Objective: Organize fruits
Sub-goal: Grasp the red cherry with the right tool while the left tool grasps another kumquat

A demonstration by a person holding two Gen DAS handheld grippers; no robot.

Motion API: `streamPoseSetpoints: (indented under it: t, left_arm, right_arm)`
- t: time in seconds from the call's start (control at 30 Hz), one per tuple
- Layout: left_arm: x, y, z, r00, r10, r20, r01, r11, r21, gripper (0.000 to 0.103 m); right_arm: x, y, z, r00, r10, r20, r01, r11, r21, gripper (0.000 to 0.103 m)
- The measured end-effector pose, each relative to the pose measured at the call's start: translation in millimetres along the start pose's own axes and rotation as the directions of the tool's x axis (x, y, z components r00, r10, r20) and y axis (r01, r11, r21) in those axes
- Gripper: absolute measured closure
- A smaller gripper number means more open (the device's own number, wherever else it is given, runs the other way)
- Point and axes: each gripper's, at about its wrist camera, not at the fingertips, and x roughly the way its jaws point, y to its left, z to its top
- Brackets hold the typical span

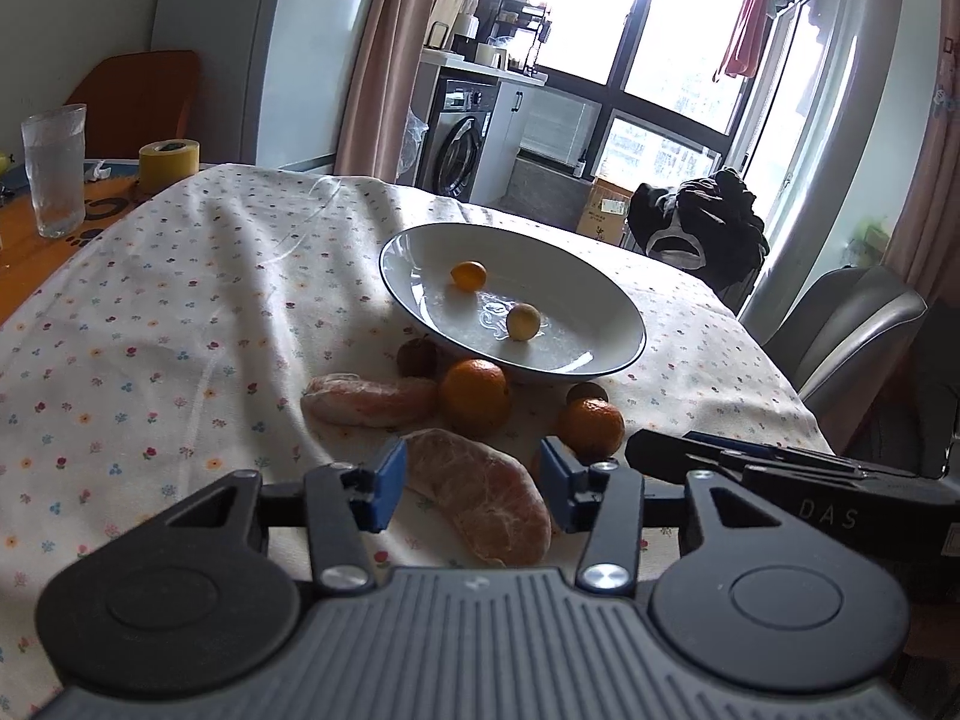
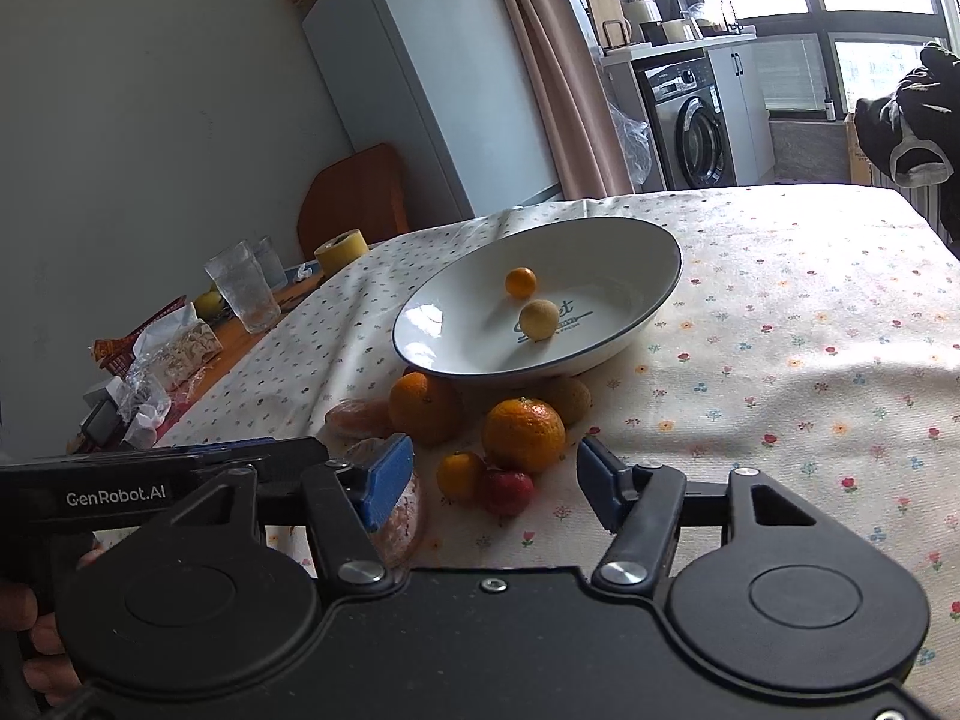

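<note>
both tongs gape empty over a floral-clothed bench (image 2: 810,312) — the left tongs (image 1: 471,483) straddling a peeled segment (image 1: 480,495), the right tongs (image 2: 495,477) near a mandarin (image 2: 523,433). fruit crowds the white plate's (image 2: 624,240) 6 o'clock rim; two small fruits (image 2: 520,282) sit inside. bare cloth lies at 3 o'clock — clutter at 9.

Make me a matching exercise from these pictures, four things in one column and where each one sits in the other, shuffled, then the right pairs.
Things:
1. pale yellow fruit
2. peeled segment
3. yellow tape roll
4. red fruit

Places:
A. between the left gripper's open fingers
B. inside the white dish
C. bare table, beyond the cloth
D. on the cloth, before the right gripper

Pairs: 1-B, 2-A, 3-C, 4-D
</note>
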Motion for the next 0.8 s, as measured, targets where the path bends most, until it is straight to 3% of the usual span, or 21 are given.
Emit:
streamPoseSetpoints:
  t: [0.17, 0.43, 0.5, 0.57, 0.6, 0.8]
  left_arm:
    - [9.4, -7.2, 0.1, 0.999, -0.034, -0.007, 0.034, 0.999, 0.021, 0.067]
    - [26.0, -10.6, -0.6, 0.999, -0.045, -0.028, 0.046, 0.999, 0.021, 0.071]
    - [28.3, -11.3, -0.6, 0.998, -0.048, -0.029, 0.048, 0.999, 0.023, 0.072]
    - [30.1, -13.5, -0.4, 0.998, -0.054, -0.028, 0.054, 0.998, 0.032, 0.072]
    - [31.1, -14.4, -0.3, 0.998, -0.055, -0.029, 0.056, 0.998, 0.036, 0.072]
    - [44.2, -23.1, 1.7, 0.996, -0.075, -0.042, 0.077, 0.996, 0.053, 0.072]
  right_arm:
    - [9.9, -3.7, -4.2, 0.999, 0.006, -0.032, -0.005, 1.0, 0.016, 0.053]
    - [22.3, -5.8, -8.5, 0.998, 0.017, -0.065, -0.016, 1.0, 0.017, 0.059]
    - [24.5, -7.1, -9.0, 0.997, 0.033, -0.071, -0.031, 0.999, 0.021, 0.064]
    - [27.9, -8.7, -9.7, 0.996, 0.036, -0.077, -0.034, 0.999, 0.022, 0.079]
    - [28.7, -9.7, -9.8, 0.997, 0.028, -0.076, -0.027, 0.999, 0.019, 0.081]
    - [20.6, -18.5, -8.7, 0.997, 0.04, -0.071, -0.037, 0.999, 0.034, 0.082]
